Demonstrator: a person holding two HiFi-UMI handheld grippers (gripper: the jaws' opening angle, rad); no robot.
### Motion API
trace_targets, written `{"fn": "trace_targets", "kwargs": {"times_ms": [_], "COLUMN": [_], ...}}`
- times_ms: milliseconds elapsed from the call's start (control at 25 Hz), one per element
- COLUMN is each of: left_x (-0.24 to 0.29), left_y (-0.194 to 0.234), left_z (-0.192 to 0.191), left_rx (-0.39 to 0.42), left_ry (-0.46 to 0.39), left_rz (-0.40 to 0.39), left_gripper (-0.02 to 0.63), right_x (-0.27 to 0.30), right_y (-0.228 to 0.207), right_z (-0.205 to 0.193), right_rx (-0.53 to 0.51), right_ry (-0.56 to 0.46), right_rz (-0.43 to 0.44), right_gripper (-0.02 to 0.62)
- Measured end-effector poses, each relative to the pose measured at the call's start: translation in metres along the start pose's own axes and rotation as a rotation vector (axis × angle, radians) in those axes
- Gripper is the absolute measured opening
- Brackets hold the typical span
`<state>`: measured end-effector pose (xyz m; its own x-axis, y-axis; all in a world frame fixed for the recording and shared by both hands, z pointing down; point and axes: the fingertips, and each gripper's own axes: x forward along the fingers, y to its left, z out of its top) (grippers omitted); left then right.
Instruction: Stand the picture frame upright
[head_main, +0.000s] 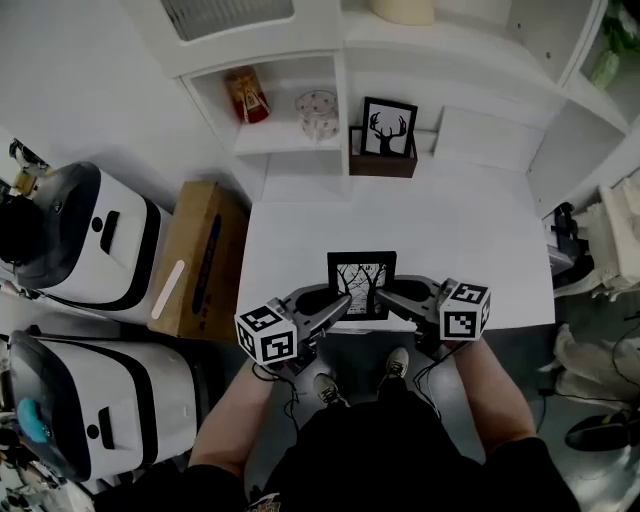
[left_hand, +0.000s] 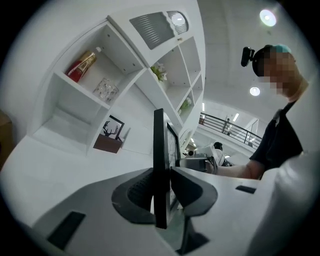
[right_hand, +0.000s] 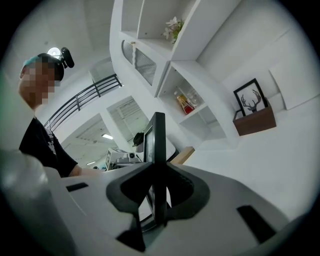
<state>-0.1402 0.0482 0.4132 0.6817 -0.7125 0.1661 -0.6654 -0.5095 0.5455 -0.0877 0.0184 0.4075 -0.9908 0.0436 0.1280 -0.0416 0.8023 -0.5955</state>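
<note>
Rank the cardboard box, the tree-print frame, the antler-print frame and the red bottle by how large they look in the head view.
1. cardboard box
2. tree-print frame, only slightly bigger than the next, and nearer the camera, so unsure
3. antler-print frame
4. red bottle

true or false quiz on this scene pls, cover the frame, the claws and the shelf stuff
1. The picture frame is between the left claw and the right claw. True.
2. The deer frame lies flat on the desk. False: it stands upright on a brown box at the back.
3. A red bottle stands in a shelf cubby. True.
4. The cardboard box sits on the desk. False: it is beside the desk, on the person's left.
5. The right claw is empty. False: its jaws are on the picture frame's edge.
</note>
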Motion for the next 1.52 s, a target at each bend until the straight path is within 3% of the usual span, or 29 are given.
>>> {"fn": "trace_targets", "kwargs": {"times_ms": [240, 760, 1000, 1520], "left_x": [-0.024, -0.067, -0.073, -0.039], "left_y": [0.005, 0.019, 0.021, 0.054], "left_z": [0.002, 0.004, 0.003, 0.004], "left_rx": [0.110, 0.184, 0.269, 0.247], "left_ry": [0.043, 0.065, 0.081, 0.107], "left_rz": [0.061, 0.078, 0.098, 0.164], "left_gripper": [0.117, 0.121, 0.121, 0.121], "right_x": [0.019, 0.058, 0.066, 0.067], "right_y": [0.017, 0.040, 0.041, -0.009], "right_z": [-0.003, -0.013, -0.019, -0.012], "right_rx": [-0.097, -0.168, -0.216, -0.235], "right_ry": [0.028, 0.021, 0.042, 0.144], "right_rz": [-0.034, -0.099, -0.152, -0.194], "right_gripper": [0.074, 0.077, 0.089, 0.103]}}
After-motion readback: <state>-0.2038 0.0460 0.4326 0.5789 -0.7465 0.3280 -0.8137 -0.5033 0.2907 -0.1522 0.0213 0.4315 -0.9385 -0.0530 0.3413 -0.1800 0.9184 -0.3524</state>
